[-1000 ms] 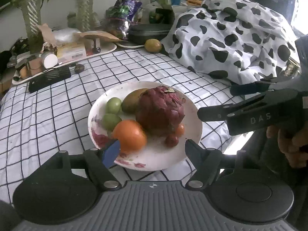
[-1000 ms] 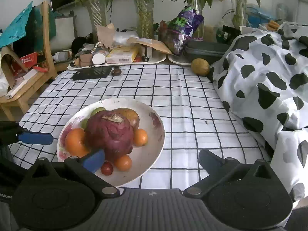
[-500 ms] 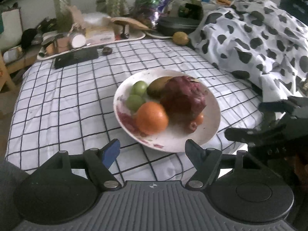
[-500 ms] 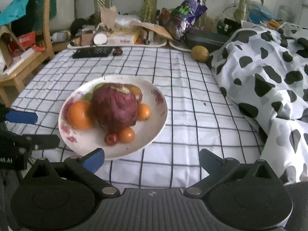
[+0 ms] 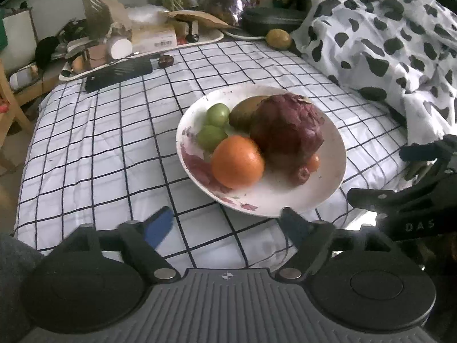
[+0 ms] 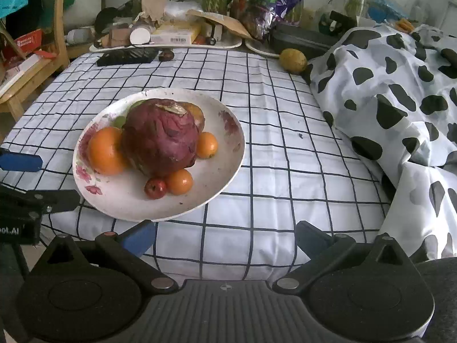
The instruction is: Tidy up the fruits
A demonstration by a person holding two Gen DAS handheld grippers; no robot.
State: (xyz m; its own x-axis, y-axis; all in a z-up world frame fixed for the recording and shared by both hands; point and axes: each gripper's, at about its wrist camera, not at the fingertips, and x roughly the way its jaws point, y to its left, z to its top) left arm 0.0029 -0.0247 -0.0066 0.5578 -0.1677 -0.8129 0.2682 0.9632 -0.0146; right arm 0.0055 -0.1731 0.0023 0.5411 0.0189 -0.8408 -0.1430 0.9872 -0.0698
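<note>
Fruit sits heaped on a flowered white plate (image 6: 228, 120) near the front edge of a bed spread with a checked sheet (image 6: 285, 143): a large purple-red fruit (image 6: 161, 137) crowds the centre, an orange (image 6: 104, 150), two green fruits (image 5: 217, 114) and smaller ones wedged round it, apparently gathered there for sorting. Both tools wait short of the rim, the left hand-held gripper (image 5: 225, 225) with jaws that have just been opening and nothing between them, the right hand-held gripper (image 6: 225, 238) likewise spread and empty. Open sheet lies left and behind; a cow-print quilt (image 6: 400, 100) hems in the right.
</note>
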